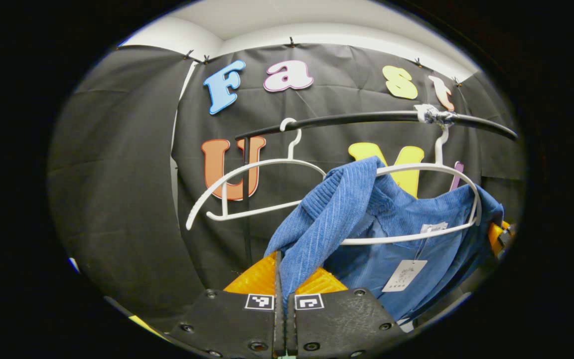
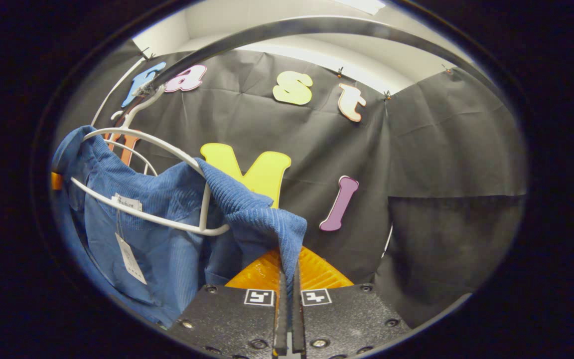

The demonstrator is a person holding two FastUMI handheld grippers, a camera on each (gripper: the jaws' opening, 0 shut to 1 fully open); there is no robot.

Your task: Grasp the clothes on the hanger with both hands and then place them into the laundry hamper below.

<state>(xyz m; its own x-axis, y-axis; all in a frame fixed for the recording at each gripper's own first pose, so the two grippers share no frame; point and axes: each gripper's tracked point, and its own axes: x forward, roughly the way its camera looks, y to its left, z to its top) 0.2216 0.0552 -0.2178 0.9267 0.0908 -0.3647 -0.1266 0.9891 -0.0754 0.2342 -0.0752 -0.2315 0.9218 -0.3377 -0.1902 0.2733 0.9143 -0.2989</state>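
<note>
Left gripper view. The left gripper (image 1: 284,279), black-bodied with orange ribbed fingers (image 1: 257,276), points up and away toward the black cloth wall (image 1: 117,174). Its jaws are pressed together on a fold of the blue ribbed corduroy garment (image 1: 366,224); the fabric enters the slit between the fingers and runs up and right from there. The garment hangs on a white plastic hanger (image 1: 416,172), its near shoulder pulled down toward the gripper, so the cloth's long line slopes from the hanger's top left down to the fingertips. A white paper tag (image 1: 404,275) dangles from the collar area. The hanger hooks over a black horizontal rail (image 1: 366,117) that runs left to right. A second, bare white plastic hanger (image 1: 247,192) hangs further left on the rail. An orange part of the other gripper (image 1: 496,237) shows at the garment's far right edge.

Right gripper view. The right gripper (image 2: 287,284) likewise points up and away, jaws closed tight on the garment's other shoulder (image 2: 252,209). The cloth stretches up and left from the fingers to the white hanger (image 2: 157,144), which is tilted. The bulk of the garment hangs left of the gripper, tag (image 2: 130,258) dangling.
</note>
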